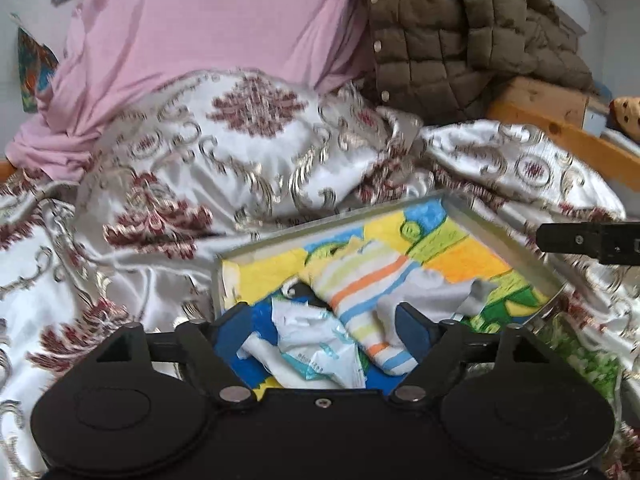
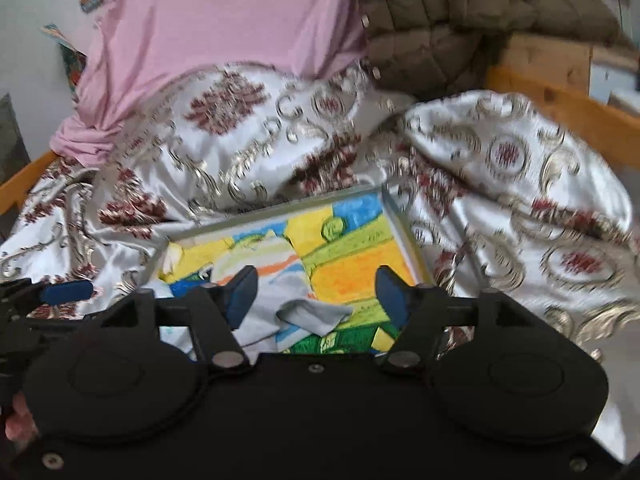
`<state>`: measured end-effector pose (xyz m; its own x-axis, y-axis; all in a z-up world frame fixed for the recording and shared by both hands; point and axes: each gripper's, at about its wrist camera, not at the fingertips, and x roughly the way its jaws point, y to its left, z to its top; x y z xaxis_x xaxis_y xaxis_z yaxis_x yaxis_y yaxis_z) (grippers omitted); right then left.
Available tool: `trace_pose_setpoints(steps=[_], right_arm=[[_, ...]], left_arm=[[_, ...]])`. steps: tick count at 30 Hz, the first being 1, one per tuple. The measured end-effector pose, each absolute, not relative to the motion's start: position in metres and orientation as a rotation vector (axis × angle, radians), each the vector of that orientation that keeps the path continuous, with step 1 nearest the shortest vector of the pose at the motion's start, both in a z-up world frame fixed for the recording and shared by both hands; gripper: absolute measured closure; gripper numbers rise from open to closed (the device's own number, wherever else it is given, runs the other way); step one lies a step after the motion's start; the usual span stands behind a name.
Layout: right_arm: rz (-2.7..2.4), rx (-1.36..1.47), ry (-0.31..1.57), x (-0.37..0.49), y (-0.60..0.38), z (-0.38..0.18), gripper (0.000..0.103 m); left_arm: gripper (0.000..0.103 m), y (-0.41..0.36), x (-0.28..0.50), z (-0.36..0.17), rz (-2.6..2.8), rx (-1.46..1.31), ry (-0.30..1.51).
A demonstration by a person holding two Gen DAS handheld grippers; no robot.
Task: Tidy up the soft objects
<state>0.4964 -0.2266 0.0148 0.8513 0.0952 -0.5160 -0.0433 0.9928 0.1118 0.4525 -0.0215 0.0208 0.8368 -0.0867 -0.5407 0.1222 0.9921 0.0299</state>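
Two soft pieces lie in the painted tray point(image 1: 504, 240): a striped sock point(image 1: 360, 300) and a grey cloth point(image 1: 432, 300), touching each other, with a crumpled white wrapper point(image 1: 316, 356) beside them. Left gripper point(image 1: 324, 320) hangs above sock and wrapper, jaws spread, nothing pinched. Right gripper point(image 2: 316, 292) hangs over the grey cloth, jaws also apart and empty. Beyond both lies a patterned satin bedspread point(image 1: 248, 144), then a pink cloth point(image 1: 208, 28) and a quilted olive jacket point(image 1: 448, 36).

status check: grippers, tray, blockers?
Left gripper open, right gripper open, both empty. Striped sock and crumpled wrapper lie in the colourful tray. Nothing blocking.
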Motion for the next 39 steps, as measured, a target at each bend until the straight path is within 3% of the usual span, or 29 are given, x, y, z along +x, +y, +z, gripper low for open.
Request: trace_pose_setpoints(steps=[2, 7, 23, 39], right_arm=[[0.084, 0.089, 0.517, 0.48, -0.227, 0.029, 0.034], [0.095, 0.069, 0.438, 0.435, -0.224, 0.066, 0.003], [0.176, 0.069, 0.259, 0.288, -0.207, 0.157, 0.001], [0.13, -0.003, 0.194, 0.168, -0.212, 0.146, 0.001]], left_arm=[[0.019, -0.022, 0.441, 0.034, -0.109, 0.056, 0.54], [0.004, -0.024, 0.4, 0.069, -0.097, 0.021, 0.433], [0.001, -0.046, 0.256, 0.152, -0.09, 0.025, 0.222], [0.001, -0.061, 0.151, 0.152, -0.134, 0.103, 0.123]])
